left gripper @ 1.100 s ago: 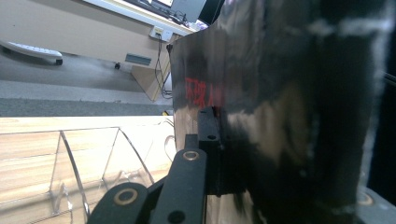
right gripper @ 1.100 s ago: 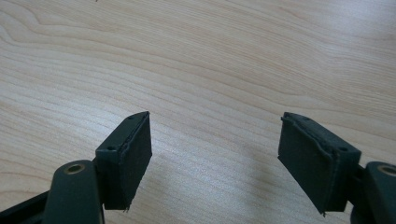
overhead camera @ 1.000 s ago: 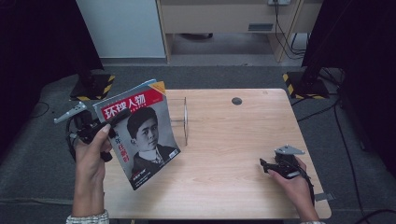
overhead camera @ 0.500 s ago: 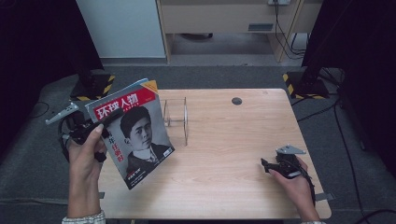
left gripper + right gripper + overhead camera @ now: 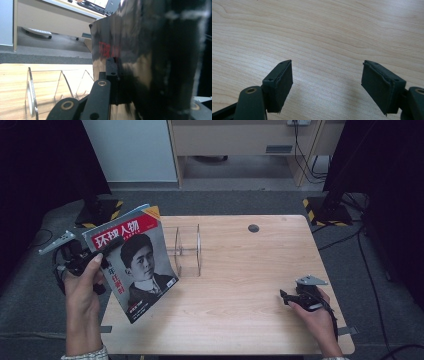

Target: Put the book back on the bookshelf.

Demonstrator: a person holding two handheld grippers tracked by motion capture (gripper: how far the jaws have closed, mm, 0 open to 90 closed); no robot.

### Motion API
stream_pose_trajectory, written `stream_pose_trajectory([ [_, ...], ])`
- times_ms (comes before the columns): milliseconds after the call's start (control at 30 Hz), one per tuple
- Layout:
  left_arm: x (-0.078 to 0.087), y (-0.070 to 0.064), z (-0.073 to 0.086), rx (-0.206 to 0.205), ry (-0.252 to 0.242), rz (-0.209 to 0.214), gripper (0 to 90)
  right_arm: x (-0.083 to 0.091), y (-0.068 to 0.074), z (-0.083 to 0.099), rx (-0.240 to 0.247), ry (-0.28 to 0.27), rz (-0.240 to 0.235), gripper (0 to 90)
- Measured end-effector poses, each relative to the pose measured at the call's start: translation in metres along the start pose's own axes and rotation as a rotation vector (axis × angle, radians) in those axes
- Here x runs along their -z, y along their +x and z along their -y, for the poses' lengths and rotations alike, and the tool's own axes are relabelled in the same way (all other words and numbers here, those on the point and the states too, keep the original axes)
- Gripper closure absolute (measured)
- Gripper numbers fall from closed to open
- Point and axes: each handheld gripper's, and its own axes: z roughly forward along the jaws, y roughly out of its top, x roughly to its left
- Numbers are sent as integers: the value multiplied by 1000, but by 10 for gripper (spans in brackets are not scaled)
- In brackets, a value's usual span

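Observation:
A magazine [image 5: 135, 262] with a red title band and a portrait on its cover is held up over the table's left edge, tilted. My left gripper [image 5: 102, 252] is shut on its left side, a hand behind it. In the left gripper view the glossy dark cover [image 5: 150, 55] stands clamped between the jaws. A clear acrylic rack [image 5: 187, 250] stands on the wooden table [image 5: 250, 285] just right of the magazine, and the rack [image 5: 47, 85] lies low at the left of the left gripper view. My right gripper [image 5: 289, 298] rests at the table's right front, open, its pads [image 5: 280, 82] apart over bare wood.
A small dark round grommet [image 5: 253, 228] sits near the table's far edge. Beyond the table are a white cabinet [image 5: 132, 150], a wooden unit and cables on a grey floor. Black-yellow striped feet [image 5: 327, 210] stand at both far corners.
The left hand has carried the magazine leftward and slightly toward the front, away from the rack. The right gripper has stayed in place.

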Motion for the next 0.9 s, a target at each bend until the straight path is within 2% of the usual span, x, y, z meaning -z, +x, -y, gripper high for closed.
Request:
stream_pose_trajectory([
  [200,3,1,-2,-6,6,-1,862,0,0,0,1,0,0,254],
  [367,7,5,-2,-21,17,-35,862,0,0,0,0,2,1,254],
  [600,18,11,-4,-19,-3,-55,862,0,-1,0,-2,-1,4,254],
  [800,27,14,-7,-35,-1,-90,861,0,0,0,0,3,3,254],
  [900,28,15,-7,-34,0,-92,862,-1,0,1,-1,4,3,254],
])
